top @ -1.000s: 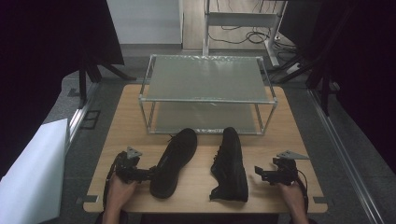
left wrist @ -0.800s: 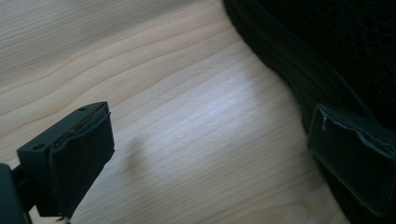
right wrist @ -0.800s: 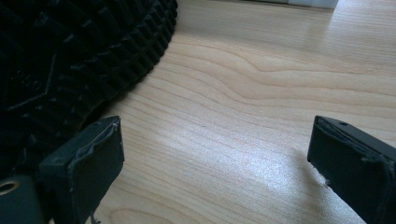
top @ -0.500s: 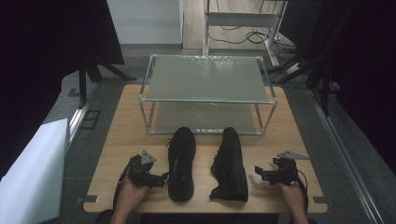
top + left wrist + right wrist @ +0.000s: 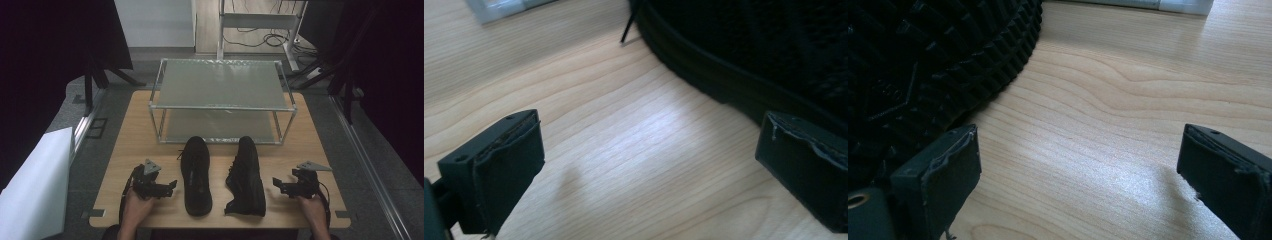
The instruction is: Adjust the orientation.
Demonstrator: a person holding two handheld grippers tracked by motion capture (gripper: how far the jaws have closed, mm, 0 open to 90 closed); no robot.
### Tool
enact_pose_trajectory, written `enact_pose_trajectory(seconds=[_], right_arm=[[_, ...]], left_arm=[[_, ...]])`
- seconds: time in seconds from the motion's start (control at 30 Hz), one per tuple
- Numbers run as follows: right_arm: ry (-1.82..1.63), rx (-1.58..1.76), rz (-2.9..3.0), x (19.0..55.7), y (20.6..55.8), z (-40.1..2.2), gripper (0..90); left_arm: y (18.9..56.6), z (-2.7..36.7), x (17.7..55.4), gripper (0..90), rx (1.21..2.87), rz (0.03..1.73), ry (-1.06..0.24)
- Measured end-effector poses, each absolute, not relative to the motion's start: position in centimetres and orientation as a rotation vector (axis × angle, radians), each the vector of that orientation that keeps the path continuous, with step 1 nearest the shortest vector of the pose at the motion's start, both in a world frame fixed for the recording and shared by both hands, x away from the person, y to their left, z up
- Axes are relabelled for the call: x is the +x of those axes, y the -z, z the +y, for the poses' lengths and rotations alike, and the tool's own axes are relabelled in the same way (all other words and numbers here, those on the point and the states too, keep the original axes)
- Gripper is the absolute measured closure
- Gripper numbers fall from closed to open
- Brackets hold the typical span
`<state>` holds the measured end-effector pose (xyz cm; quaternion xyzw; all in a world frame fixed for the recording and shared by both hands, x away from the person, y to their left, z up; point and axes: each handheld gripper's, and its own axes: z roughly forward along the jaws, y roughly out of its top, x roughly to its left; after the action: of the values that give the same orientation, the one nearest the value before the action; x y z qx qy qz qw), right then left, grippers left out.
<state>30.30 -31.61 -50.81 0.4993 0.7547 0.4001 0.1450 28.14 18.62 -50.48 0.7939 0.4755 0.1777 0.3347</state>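
Observation:
Two black shoes lie side by side on the wooden table (image 5: 129, 145). The left shoe (image 5: 196, 175) stands upright, lengthwise to the table; in the left gripper view its side (image 5: 749, 55) fills the upper right. The right shoe (image 5: 246, 176) lies tipped on its side, and its treaded sole (image 5: 923, 60) faces my right gripper. My left gripper (image 5: 170, 187) (image 5: 649, 170) is open just left of the left shoe's heel, with nothing between its jaws. Open as well, my right gripper (image 5: 278, 185) (image 5: 1078, 185) rests a little right of the right shoe's heel.
A metal-framed rack with two glass shelves (image 5: 220, 85) stands on the far half of the table, just beyond the shoes' toes. A white board (image 5: 35, 185) leans off the table's left side. Cables (image 5: 260, 37) lie on the floor behind.
The left shoe has swung from a slant to straight, parallel to the right shoe. My left gripper moved right with its heel. The right gripper has stayed still.

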Motion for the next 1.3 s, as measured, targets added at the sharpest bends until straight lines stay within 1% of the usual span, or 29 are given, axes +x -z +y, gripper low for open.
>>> enact_pose_trajectory(seconds=[0.27, 0.67, 1.03, 1.3], right_arm=[[-1.156, 1.427, 2.171, 30.1, 50.5, -31.5, 4.1], [-1.181, 1.382, 2.179, 29.8, 48.9, -30.7, 4.1], [-1.218, 1.357, 2.204, 29.5, 46.8, -30.0, 4.3], [-1.24, 1.287, 2.233, 29.4, 44.6, -28.7, 4.3]], left_arm=[[50.6, 18.8, 28.2, 0.0, 2.07, 1.242, -0.488], [50.5, 19.4, 28.2, 0.0, 2.004, 1.264, -0.493], [50.6, 19.3, 28.3, 0.0, 2.022, 1.271, -0.503], [50.7, 19.3, 28.5, 0.0, 2.04, 1.274, -0.504]])
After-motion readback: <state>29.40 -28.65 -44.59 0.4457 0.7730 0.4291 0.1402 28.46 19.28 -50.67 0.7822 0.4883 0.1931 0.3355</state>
